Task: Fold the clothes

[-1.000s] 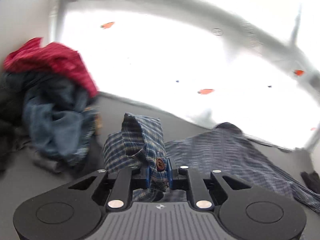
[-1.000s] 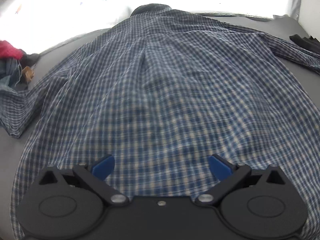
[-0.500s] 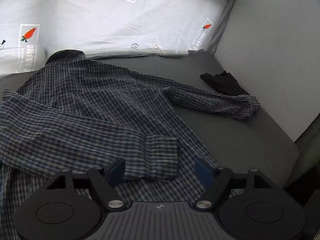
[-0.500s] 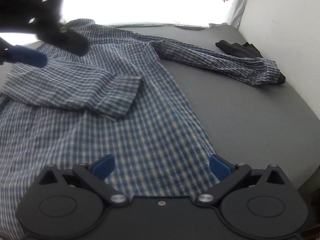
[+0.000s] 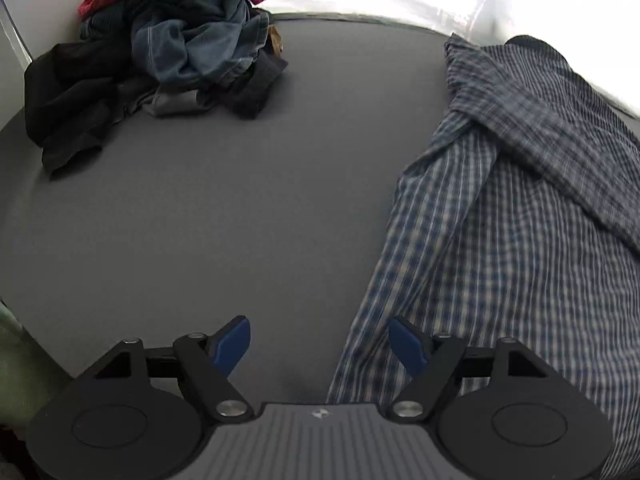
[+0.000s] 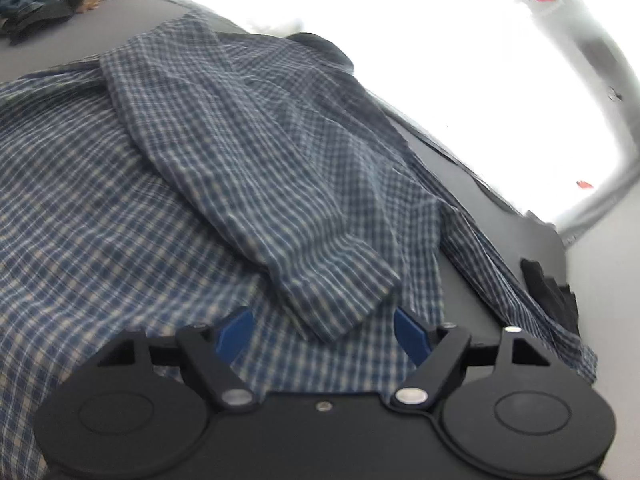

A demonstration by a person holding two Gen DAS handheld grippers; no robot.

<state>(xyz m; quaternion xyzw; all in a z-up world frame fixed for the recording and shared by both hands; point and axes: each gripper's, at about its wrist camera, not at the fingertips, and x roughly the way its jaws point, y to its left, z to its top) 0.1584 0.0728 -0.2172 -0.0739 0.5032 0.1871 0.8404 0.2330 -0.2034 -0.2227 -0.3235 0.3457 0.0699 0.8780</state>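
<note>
The grey table (image 5: 200,208) fills most of the left wrist view, bare from the centre out to 9 o'clock. In the right wrist view it shows only as a strip along the far edge, from 10 to 3 o'clock.

The checked shirt (image 6: 120,208) is next in size. It lies spread flat on the table and covers nearly all of the right wrist view; in the left wrist view it takes the side from 1 to 5 o'clock, its edge running down to the gripper. One sleeve (image 6: 280,184) is folded across the body of the shirt, and its cuff ends at about 6 o'clock, just ahead of the right gripper's fingers. The other sleeve (image 6: 520,280) trails off along the table toward 4 o'clock. The dark collar (image 6: 320,46) sits at 12 o'clock.

A pile (image 5: 160,52) of loose clothes, red, denim blue and black, lies on the table at 11 o'clock in the left wrist view, well apart from the shirt.

A small black item (image 6: 548,288) lies at 3 o'clock in the right wrist view, beside the trailing sleeve.

The left gripper (image 5: 320,340) has its jaws spread wide with nothing between them; it hangs over bare table, the shirt's edge just under its right finger.

The right gripper (image 6: 324,334) is above the shirt with its jaws closing. They stand apart and pinch nothing, though the cuff lies close ahead of them.
</note>
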